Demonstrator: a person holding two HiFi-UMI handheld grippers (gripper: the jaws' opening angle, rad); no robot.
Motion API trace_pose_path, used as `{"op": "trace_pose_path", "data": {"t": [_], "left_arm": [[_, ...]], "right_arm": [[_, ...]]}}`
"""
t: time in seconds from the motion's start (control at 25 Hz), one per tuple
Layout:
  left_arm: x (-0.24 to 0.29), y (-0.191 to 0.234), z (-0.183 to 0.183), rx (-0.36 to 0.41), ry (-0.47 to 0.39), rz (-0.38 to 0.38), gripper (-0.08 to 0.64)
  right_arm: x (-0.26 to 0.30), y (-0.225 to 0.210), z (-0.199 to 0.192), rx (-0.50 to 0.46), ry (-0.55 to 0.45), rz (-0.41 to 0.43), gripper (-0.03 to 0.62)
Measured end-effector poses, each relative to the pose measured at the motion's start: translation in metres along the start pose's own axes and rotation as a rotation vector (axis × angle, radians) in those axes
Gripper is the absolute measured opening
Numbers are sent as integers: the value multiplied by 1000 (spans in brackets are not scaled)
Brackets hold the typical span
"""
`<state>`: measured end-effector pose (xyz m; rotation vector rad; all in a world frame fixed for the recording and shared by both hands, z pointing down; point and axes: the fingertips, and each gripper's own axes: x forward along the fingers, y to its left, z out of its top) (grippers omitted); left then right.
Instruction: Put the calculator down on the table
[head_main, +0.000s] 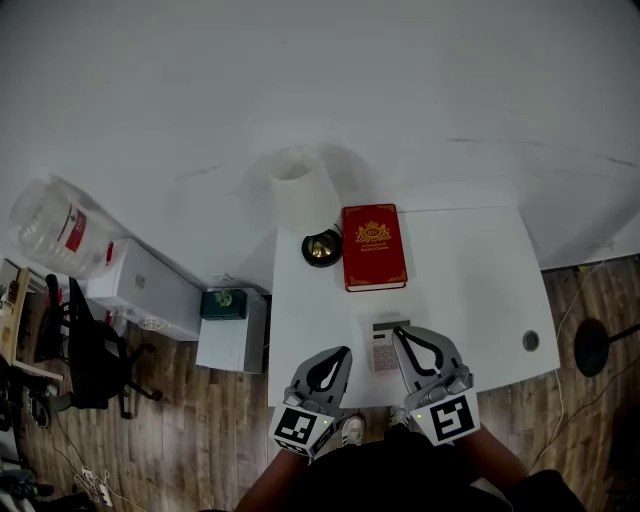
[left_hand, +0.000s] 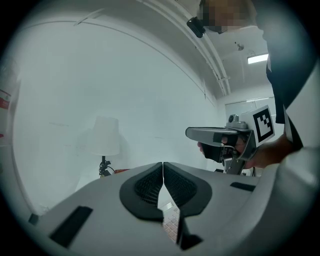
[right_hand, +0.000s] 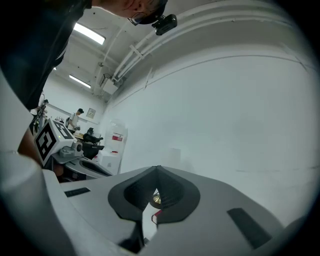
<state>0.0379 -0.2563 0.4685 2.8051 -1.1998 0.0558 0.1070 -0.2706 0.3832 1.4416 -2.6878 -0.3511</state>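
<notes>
A small grey-and-white calculator (head_main: 383, 350) lies flat on the white table (head_main: 470, 290) near its front edge. It sits between my two grippers, and neither one holds it. My left gripper (head_main: 343, 353) hovers just left of it with its jaws together and nothing between them. In the left gripper view its keys (left_hand: 171, 221) show below the closed left gripper (left_hand: 163, 164). My right gripper (head_main: 398, 334) hangs just right of the calculator, also shut and empty. In the right gripper view the right gripper (right_hand: 156, 170) has its pads meeting.
A red book (head_main: 373, 245) lies further back on the table beside a white-shaded lamp (head_main: 300, 190) with a gold base (head_main: 322, 248). A cable hole (head_main: 531, 341) sits at the table's right. Left of the table stand a green box (head_main: 223, 303), a water jug (head_main: 55, 225) and a chair (head_main: 90, 350).
</notes>
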Motion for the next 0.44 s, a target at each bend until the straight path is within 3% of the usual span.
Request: {"op": "trace_pose_path", "data": {"t": [0.44], "left_arm": [[2,-14,8,4,-10,-19,20]], "right_arm": [[-16,-7,4,8,6,-39,17]]}}
